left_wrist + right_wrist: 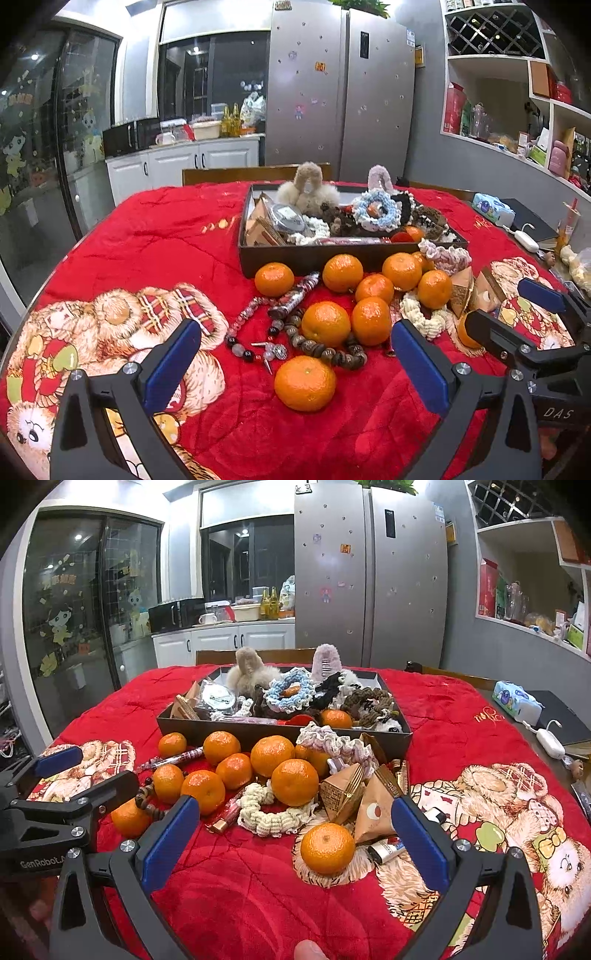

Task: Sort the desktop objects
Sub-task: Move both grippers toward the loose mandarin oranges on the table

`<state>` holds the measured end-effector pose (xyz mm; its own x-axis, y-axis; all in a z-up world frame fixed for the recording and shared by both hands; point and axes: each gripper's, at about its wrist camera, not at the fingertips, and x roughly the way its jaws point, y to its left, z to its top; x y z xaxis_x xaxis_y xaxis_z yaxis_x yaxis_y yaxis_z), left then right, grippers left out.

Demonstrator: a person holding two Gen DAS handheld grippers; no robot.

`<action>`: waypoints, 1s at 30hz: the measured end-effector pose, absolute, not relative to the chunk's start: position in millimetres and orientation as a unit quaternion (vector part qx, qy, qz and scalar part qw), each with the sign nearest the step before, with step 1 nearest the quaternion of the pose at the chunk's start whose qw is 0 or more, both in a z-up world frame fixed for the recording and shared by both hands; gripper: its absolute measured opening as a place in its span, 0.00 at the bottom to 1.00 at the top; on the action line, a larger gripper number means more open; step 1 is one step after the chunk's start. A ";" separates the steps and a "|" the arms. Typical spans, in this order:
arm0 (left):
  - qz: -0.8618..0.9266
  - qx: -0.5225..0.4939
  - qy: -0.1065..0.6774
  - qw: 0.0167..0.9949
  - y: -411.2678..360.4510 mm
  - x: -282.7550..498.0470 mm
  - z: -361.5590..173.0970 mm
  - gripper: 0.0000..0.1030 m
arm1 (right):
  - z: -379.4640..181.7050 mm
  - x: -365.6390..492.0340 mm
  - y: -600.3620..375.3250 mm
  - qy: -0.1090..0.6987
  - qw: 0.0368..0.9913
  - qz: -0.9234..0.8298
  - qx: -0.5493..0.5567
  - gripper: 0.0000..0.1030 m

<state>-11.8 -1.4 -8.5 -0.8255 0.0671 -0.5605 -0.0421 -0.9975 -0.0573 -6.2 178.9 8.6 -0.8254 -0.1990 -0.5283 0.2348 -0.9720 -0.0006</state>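
Several mandarins lie on the red blanket in front of a dark tray (280,258) (229,731) full of scrunchies, plush clips and packets. My left gripper (295,363) stands open, and the nearest mandarin (305,383) lies just beyond the gap between its blue pads. A brown bead bracelet (321,350) and a dark glass bead string (255,352) lie behind that fruit. My right gripper (295,840) is open too, with a lone mandarin (327,847) just ahead of its gap. A cream scrunchie (273,818), kraft paper packets (345,794) and a lighter (386,851) lie around it.
A tissue pack (517,701), a white charger (550,742) and a dark book sit on bare table at the right edge. A chair back (255,173) stands behind the tray. The fridge and kitchen counter are far behind. A fingertip (309,950) shows at the bottom.
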 end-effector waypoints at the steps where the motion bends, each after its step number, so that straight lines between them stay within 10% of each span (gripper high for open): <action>1: 0.953 -0.301 -0.023 0.031 -1.3 -12.9 -9.4 1.00 | 8.5 -6.1 178.6 0.033 0.114 -0.954 0.274 1.00; 30: 0.895 -0.445 0.003 0.026 5.0 -49.8 -50.7 1.00 | -24.3 -46.1 194.9 -0.026 0.148 -0.905 0.399 1.00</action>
